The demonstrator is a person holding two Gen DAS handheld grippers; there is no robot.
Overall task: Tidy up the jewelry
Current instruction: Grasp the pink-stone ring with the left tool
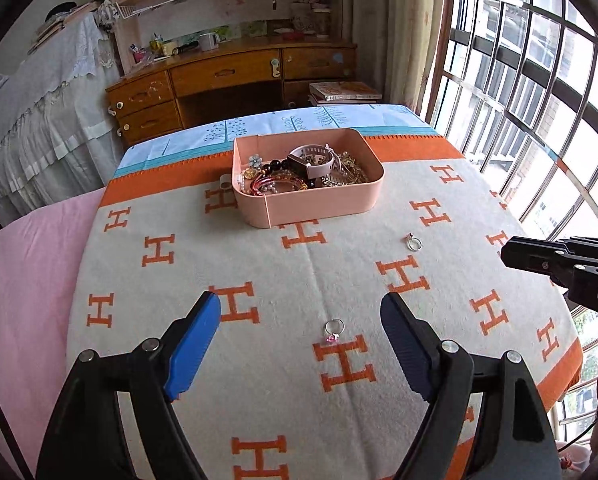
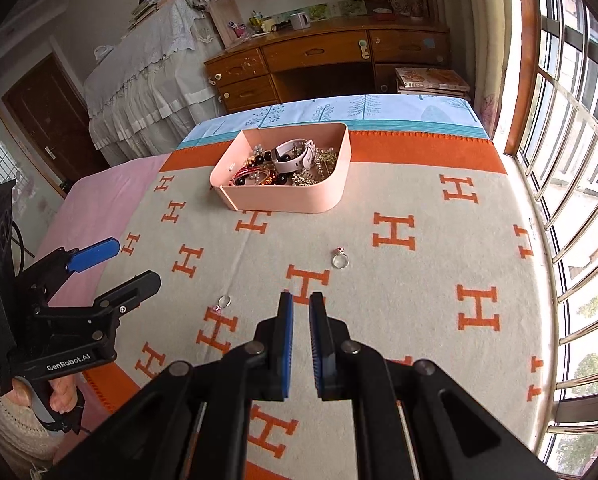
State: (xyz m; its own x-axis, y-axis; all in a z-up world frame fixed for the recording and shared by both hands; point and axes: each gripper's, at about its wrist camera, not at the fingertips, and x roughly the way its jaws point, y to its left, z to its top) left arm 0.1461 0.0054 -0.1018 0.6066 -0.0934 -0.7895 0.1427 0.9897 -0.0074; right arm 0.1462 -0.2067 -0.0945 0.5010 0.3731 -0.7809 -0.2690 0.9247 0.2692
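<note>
A pink box [image 1: 319,206] [image 2: 295,200] full of jewelry, with a pink watch [image 1: 311,160] [image 2: 293,158] on top, sits on the H-patterned blanket [image 1: 259,264]. A ring with a pink stone [image 1: 334,329] [image 2: 223,303] lies between and just ahead of my open left gripper [image 1: 301,310] [image 2: 115,262]. A second ring with a dark red stone [image 1: 413,242] [image 2: 340,259] lies farther right. My right gripper [image 2: 301,300] [image 1: 511,254] is shut and empty, above the blanket short of the second ring.
A small white object [image 1: 225,181] lies against the box's left side. The bed's far end carries a blue tree-print sheet [image 1: 299,122]; a pink sheet [image 1: 23,280] lies left. A wooden desk [image 1: 227,76] stands behind, and a barred window [image 1: 539,80] at the right.
</note>
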